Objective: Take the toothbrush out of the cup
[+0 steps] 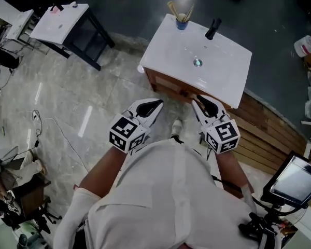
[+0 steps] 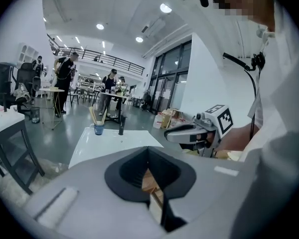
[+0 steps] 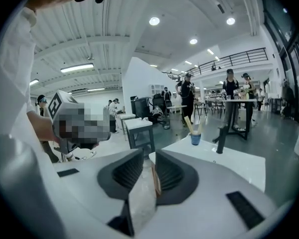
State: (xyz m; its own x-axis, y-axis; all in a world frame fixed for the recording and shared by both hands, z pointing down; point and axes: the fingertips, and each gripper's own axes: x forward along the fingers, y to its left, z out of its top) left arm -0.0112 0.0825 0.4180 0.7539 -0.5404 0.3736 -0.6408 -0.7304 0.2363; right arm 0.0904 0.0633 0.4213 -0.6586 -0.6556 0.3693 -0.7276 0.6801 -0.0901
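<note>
A blue cup (image 1: 182,21) with several pale wooden toothbrushes (image 1: 175,9) stands at the far left corner of a white sink counter (image 1: 217,87), beside a black faucet (image 1: 213,28). Both grippers hover short of the counter's near edge, well away from the cup. My left gripper (image 1: 156,105) has its jaws together and holds nothing. On the right, my right gripper (image 1: 199,100) shows a narrow gap between its jaws with nothing in it. The cup (image 2: 98,128) lies far ahead in the left gripper view. In the right gripper view the cup (image 3: 195,139) is ahead to the right.
The counter sits on a wooden cabinet with a drain (image 1: 197,62) in its middle. A second white table (image 1: 59,22) stands at upper left. Wooden planks (image 1: 264,134) and a monitor (image 1: 295,180) lie to the right. People stand far across the hall.
</note>
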